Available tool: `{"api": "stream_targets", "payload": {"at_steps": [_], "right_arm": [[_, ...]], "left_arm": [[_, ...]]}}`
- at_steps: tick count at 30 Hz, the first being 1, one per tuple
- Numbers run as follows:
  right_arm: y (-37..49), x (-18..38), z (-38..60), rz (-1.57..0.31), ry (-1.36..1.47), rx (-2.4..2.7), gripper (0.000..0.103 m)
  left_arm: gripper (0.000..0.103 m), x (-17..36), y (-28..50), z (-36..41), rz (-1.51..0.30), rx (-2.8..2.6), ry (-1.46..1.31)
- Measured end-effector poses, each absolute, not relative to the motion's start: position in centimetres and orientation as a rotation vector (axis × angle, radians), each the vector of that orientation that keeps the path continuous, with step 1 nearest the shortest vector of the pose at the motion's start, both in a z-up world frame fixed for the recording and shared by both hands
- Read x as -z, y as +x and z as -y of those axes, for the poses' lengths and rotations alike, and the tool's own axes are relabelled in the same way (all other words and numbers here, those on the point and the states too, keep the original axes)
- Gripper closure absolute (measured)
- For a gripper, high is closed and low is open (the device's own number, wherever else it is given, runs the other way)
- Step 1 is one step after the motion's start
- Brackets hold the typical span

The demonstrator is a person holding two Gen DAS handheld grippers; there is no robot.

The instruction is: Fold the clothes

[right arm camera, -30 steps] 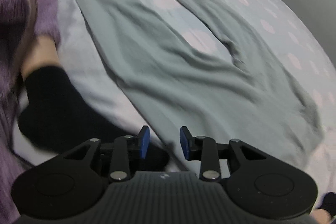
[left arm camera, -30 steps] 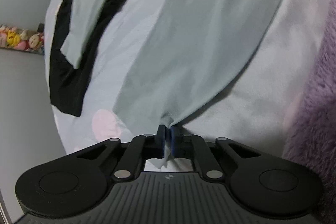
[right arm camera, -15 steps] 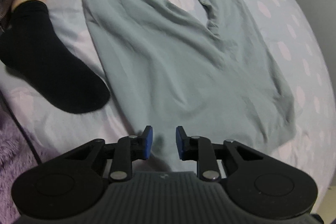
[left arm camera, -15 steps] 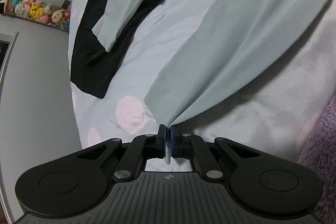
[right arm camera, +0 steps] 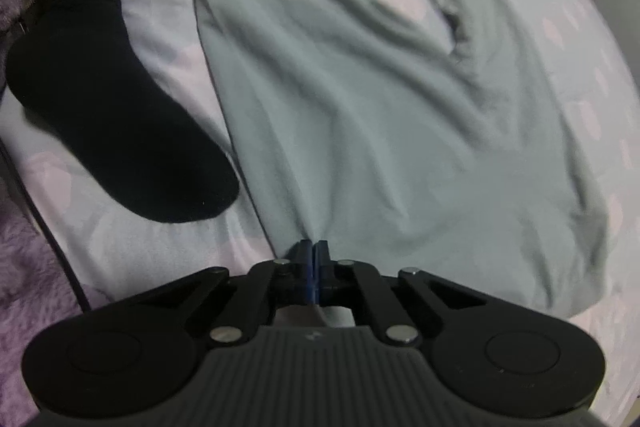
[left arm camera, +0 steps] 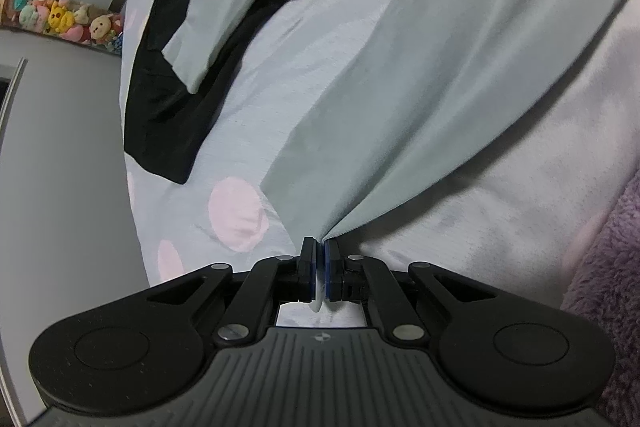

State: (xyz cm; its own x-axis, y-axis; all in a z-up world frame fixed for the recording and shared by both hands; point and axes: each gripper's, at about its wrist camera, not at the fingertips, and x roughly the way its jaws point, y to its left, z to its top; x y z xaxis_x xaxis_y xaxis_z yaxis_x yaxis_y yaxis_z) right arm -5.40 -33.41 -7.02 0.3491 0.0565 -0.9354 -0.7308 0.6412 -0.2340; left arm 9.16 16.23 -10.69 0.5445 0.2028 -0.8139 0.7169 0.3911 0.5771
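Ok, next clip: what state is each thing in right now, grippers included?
Left gripper: shut on a leg end of the pants.
Right gripper: jaws just closed, shut on the pants' waist edge.
Pants: spread on the bed, wrinkled, unfolded.
Black garment: flat, partly under the other pant leg.
Bedsheet: spread out under the clothes.

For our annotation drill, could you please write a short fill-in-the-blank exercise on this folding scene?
1. The left gripper is shut on the hem of the pale ____ trousers.
2. One trouser leg lies on a ____ garment.
3. The bedsheet has ____ dots.
4. Beside the right gripper rests a foot in a black ____.

Missing: green; black; pink; sock
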Motion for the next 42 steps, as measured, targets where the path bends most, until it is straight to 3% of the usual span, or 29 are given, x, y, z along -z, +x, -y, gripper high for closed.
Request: {"api": "stream_targets", "payload": {"at_steps": [9,22,29,36,42], "right_arm": [[-8.1,-0.4,34.5,-0.896,-0.719,-0.396,0.102],[-8.6,6.4,32.2,-1.071,-0.720,-0.528,0.102],[-9.0,3.5,35.2,-1.115,-0.706,-0.476,0.100],[-8.5,2.3,40.4,-1.243,-0.865,-0.363,0.080],[-6.6,3.4,41.9,-1.282,-0.955,-0.415,0.078]], "left_arm": [[0.101,6.4,9.6,-17.7,-0.948,0.331,1.010],[0.101,10.4,8.4,-18.3,-1.048,0.348,1.049],[0.101,10.4,8.4,-18.2,-1.048,0.343,1.051],[0.101,11.0,8.7,-18.0,-1.067,0.342,1.060],[0.101,11.2,8.9,-17.9,-1.081,0.339,1.065]]}}
